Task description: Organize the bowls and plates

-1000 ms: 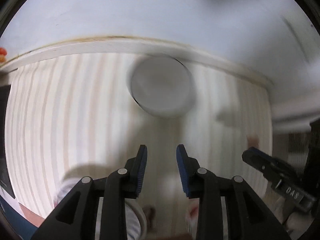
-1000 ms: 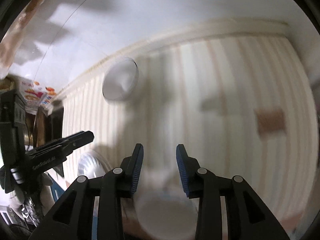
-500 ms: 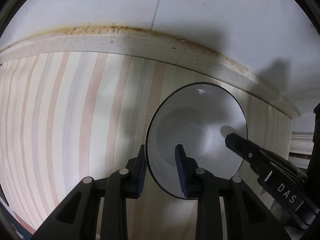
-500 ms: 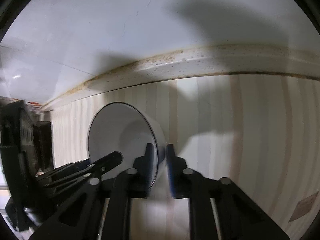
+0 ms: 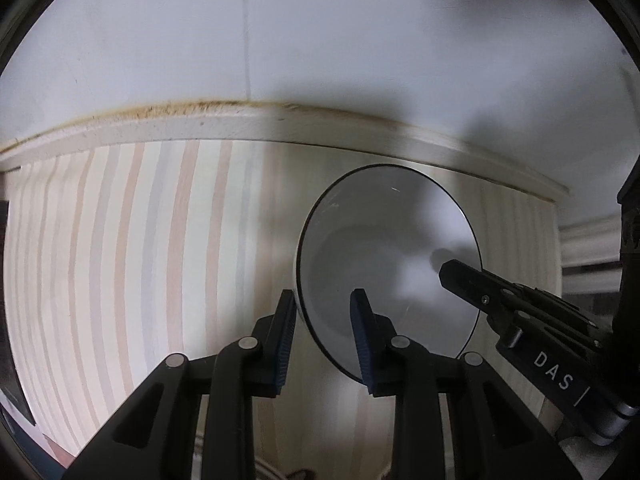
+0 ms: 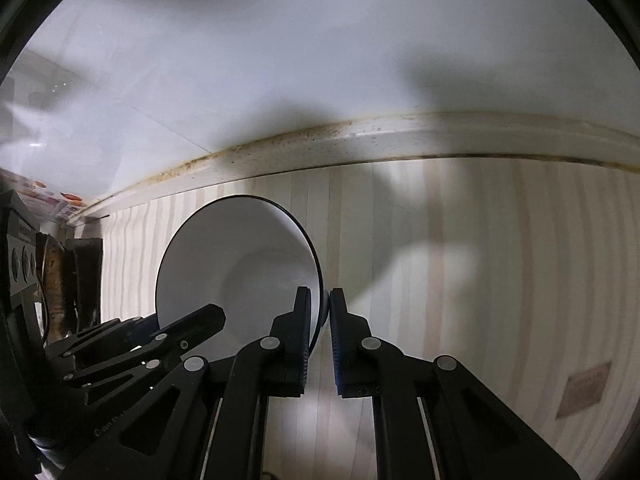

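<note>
right wrist: right gripper (image 6: 320, 312) clenched on bowl (image 6: 236, 264) rim; left gripper (image 5: 323, 322) straddles opposite rim, parted; wall (image 6: 320, 60) behind

Your left gripper (image 5: 323, 312) has its 2 fingers spread apart, straddling the bowl (image 5: 384, 256) rim: 1 pad outside, 1 inside, neither clearly pressing. Your right gripper (image 6: 320, 312) is pinched onto the opposite rim, 1 finger inside, 1 outside. Both point forward, angled toward each other.
</note>
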`<state>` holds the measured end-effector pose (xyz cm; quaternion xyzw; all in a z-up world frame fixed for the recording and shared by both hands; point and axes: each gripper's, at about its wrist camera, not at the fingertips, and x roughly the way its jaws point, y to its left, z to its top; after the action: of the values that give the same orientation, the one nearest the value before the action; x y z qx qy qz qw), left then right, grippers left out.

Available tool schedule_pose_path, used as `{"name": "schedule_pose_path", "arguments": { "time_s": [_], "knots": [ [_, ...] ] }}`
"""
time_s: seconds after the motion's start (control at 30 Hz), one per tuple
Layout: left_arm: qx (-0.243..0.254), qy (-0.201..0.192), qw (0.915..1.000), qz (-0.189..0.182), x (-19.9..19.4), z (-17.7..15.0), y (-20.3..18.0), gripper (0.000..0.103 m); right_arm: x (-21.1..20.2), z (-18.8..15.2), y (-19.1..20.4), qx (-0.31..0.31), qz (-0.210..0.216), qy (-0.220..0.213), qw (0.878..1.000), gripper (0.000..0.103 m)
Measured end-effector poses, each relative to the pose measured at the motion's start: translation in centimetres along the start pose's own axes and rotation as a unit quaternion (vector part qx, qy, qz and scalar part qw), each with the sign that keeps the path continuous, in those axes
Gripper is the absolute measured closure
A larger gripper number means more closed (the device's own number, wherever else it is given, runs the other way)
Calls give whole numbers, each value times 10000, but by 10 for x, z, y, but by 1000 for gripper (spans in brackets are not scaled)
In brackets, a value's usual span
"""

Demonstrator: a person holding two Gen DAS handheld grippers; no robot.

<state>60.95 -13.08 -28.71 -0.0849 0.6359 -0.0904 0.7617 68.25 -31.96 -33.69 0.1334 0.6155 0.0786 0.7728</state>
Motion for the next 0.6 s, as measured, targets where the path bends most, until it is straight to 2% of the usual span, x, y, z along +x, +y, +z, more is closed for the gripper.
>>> {"name": "schedule_pose_path", "arguments": {
  "time_s": [0.23, 0.33, 0.6],
  "knots": [
    [455, -175, 9986, -224, -49, -38, -24, 78, -70, -48, -6, 119, 10, -405, 9991, 92],
    [617, -240, 9974, -273, -55, -56, -51, 78, -95, -72, -8, 120, -32, -534, 9985, 92],
    [1038, -205, 9935, -425, -77, -112, -81, 78, -146, -144, -18, 191, -114, -723, 9971, 92]
  ]
}}
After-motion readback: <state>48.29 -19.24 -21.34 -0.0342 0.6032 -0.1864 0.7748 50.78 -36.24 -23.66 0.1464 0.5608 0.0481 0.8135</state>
